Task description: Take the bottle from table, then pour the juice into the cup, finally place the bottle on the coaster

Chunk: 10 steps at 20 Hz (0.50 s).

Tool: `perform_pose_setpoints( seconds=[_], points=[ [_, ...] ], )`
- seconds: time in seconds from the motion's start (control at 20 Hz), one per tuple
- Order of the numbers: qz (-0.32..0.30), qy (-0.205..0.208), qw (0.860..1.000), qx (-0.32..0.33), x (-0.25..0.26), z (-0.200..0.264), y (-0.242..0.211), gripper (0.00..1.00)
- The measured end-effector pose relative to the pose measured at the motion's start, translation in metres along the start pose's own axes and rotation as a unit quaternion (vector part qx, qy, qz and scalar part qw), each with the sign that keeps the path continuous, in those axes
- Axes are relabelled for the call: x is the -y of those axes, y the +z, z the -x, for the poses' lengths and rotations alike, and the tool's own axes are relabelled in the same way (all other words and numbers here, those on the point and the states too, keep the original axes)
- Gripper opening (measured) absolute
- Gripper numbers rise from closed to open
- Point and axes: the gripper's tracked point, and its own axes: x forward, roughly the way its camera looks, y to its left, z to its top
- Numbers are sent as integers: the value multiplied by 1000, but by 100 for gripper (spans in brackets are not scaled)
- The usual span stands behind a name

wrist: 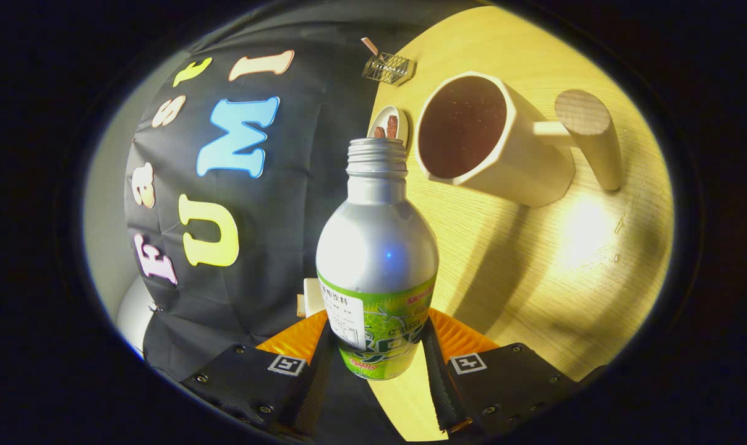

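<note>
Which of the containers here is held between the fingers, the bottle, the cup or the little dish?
The bottle: the hand-held gripper is shut on its lower body. The cup and dish sit on the table beyond it.

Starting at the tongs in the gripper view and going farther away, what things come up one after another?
Tongs closed on the open silver bottle → white cup with a wooden handle, dark inside → small white dish holding brown pieces → little wire rack at the wooden table's far edge.
</note>
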Motion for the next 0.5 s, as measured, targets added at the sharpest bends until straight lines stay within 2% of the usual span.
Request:
perform_pose_setpoints(
  seconds=[0.5],
  points=[
    [-60,6,998,-1,-4,-1,5,70]
  ],
)
